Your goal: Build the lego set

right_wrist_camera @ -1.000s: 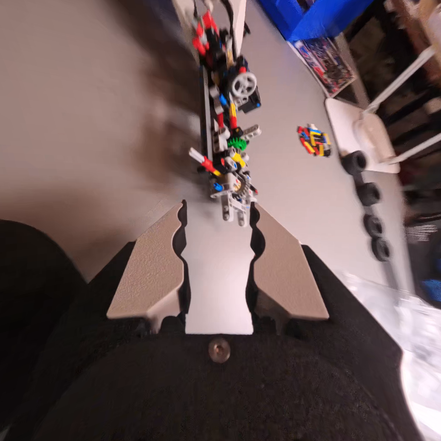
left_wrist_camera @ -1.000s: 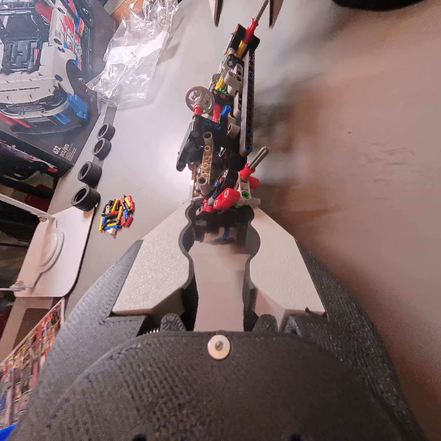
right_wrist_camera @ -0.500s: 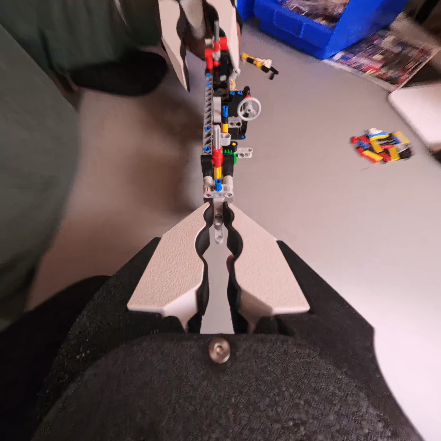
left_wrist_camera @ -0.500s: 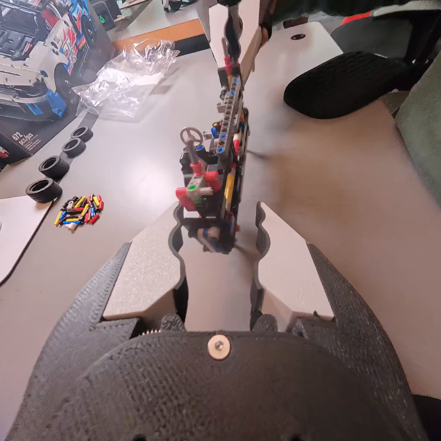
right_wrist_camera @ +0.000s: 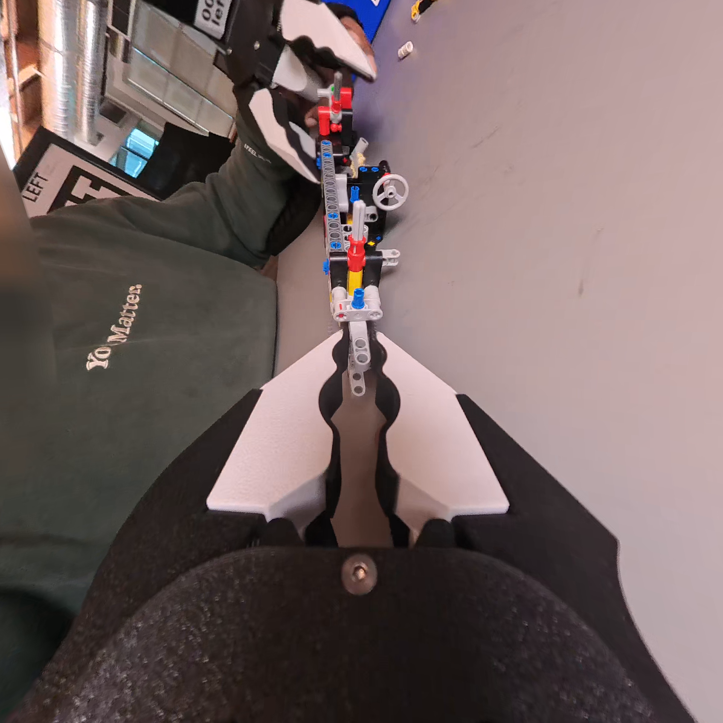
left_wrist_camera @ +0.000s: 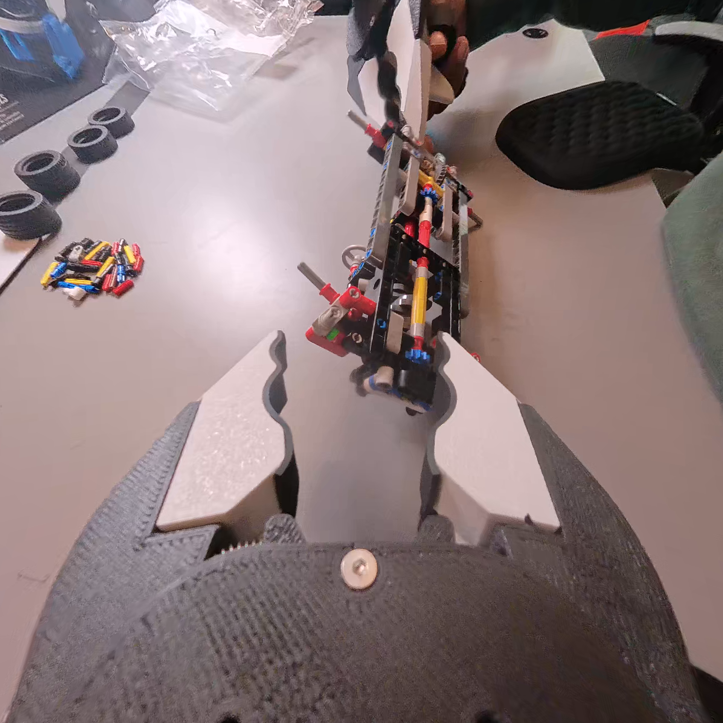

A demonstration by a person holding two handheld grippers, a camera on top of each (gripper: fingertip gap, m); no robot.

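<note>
The lego chassis [left_wrist_camera: 410, 274], a long black and grey frame with a yellow and red axle, is turned so its underside faces the left wrist view. My left gripper [left_wrist_camera: 362, 352] is open, and the chassis's near end sits between its fingers, close to the right one. My right gripper [right_wrist_camera: 360, 334] is shut on a light grey beam [right_wrist_camera: 360, 352] at the other end of the chassis [right_wrist_camera: 352, 234], which carries a small steering wheel [right_wrist_camera: 390, 191]. The right gripper also shows in the left wrist view [left_wrist_camera: 391, 117], and the left gripper in the right wrist view [right_wrist_camera: 344, 125].
Several black tyres [left_wrist_camera: 51, 172] and a pile of small coloured pins [left_wrist_camera: 94, 268] lie at the left of the grey table [left_wrist_camera: 234, 176]. A clear plastic bag [left_wrist_camera: 203, 51] and the set's box [left_wrist_camera: 39, 58] are behind them. A black armrest [left_wrist_camera: 602, 133] is at the right. A person's green sleeve [right_wrist_camera: 219, 219] is close by. The left gripper's tips are roughly 20 cm from the right gripper's.
My left gripper opened and let go of the chassis while my right gripper shut on its end beam. The chassis has since rolled, turning its underside to the left wrist view.
</note>
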